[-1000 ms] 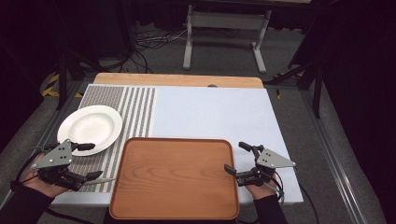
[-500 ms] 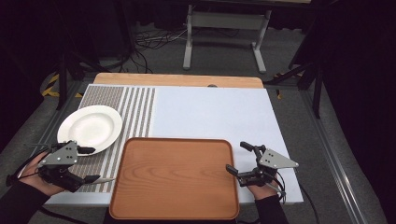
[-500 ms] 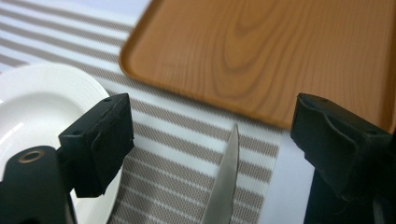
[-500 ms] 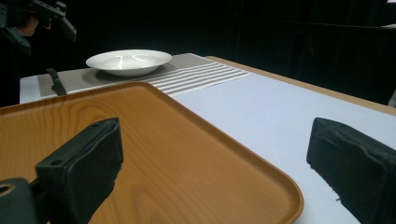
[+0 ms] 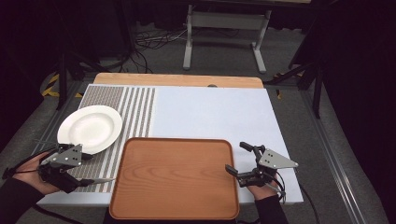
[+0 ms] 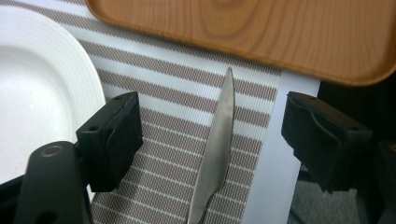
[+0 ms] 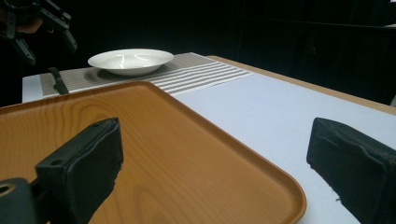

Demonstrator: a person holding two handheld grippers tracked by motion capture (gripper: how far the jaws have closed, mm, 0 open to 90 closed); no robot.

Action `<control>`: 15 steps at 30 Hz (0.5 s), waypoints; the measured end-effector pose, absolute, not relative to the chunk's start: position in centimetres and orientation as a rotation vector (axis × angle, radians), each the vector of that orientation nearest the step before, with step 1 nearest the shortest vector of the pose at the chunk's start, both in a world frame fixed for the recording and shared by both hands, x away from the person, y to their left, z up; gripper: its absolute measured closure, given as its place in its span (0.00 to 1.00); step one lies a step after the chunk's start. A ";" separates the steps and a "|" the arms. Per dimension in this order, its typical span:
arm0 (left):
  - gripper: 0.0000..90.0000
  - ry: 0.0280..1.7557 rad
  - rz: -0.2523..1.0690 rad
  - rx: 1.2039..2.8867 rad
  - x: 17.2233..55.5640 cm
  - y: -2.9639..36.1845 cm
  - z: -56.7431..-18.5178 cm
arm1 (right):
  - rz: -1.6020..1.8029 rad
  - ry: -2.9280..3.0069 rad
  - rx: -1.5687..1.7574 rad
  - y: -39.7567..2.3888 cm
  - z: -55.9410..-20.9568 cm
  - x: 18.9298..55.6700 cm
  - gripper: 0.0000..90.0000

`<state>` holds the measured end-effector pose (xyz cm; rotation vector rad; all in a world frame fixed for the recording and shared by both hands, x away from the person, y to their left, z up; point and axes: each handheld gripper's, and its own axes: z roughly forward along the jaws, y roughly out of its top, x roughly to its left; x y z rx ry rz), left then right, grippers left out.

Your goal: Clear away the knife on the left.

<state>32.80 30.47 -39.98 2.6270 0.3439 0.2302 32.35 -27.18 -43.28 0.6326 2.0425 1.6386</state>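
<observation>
A silver table knife (image 6: 217, 140) lies on the striped placemat (image 5: 135, 112), between the white plate (image 5: 89, 128) and the wooden tray (image 5: 173, 177). My left gripper (image 6: 212, 126) hovers over the knife, blade between its jaws, pads clear of it on both sides. The jaws have just been closing but remain open. In the high view the left gripper (image 5: 81, 170) is at the table's front left, with the knife (image 5: 95, 181) beside it. My right gripper (image 5: 236, 157) rests open at the tray's right edge, nothing between its jaws (image 7: 219, 163).
The empty tray (image 7: 93, 140) takes up the front middle of the table. The plate (image 7: 130, 60) sits on the placemat's left part. A pale blue cloth (image 5: 210, 112) covers the rest of the tabletop. Dark floor, cables and a metal stand lie beyond the far edge.
The left hand has shifted slightly left and toward the front edge, and its jaws have narrowed around the knife. The right gripper, tray and plate are unmoved.
</observation>
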 end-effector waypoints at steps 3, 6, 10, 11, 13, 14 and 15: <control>0.25 0.341 0.230 2.670 32.9 30.6 -40.1 | 1.645 2.044 0.630 -27.2 -43.3 32.3 0.05; 0.25 0.344 0.217 2.703 33.1 31.0 -40.1 | 1.645 2.044 0.629 -27.2 -43.3 32.3 0.05; 0.26 0.355 0.203 2.744 33.2 31.5 -40.2 | 1.650 2.045 0.631 -27.2 -43.3 32.3 0.05; 0.27 0.348 0.185 2.741 33.3 31.6 -40.3 | 1.653 2.045 0.630 -27.2 -43.3 32.4 0.05; 0.28 0.360 0.165 2.752 33.5 32.0 -40.3 | 1.657 2.043 0.630 -27.1 -43.3 32.3 0.05; 0.29 0.358 0.151 2.754 33.5 32.1 -40.4 | 1.658 2.043 0.628 -27.1 -43.2 32.3 0.05; 0.29 0.354 0.157 2.762 33.6 32.2 -40.4 | 1.658 2.043 0.627 -27.1 -43.2 32.3 0.05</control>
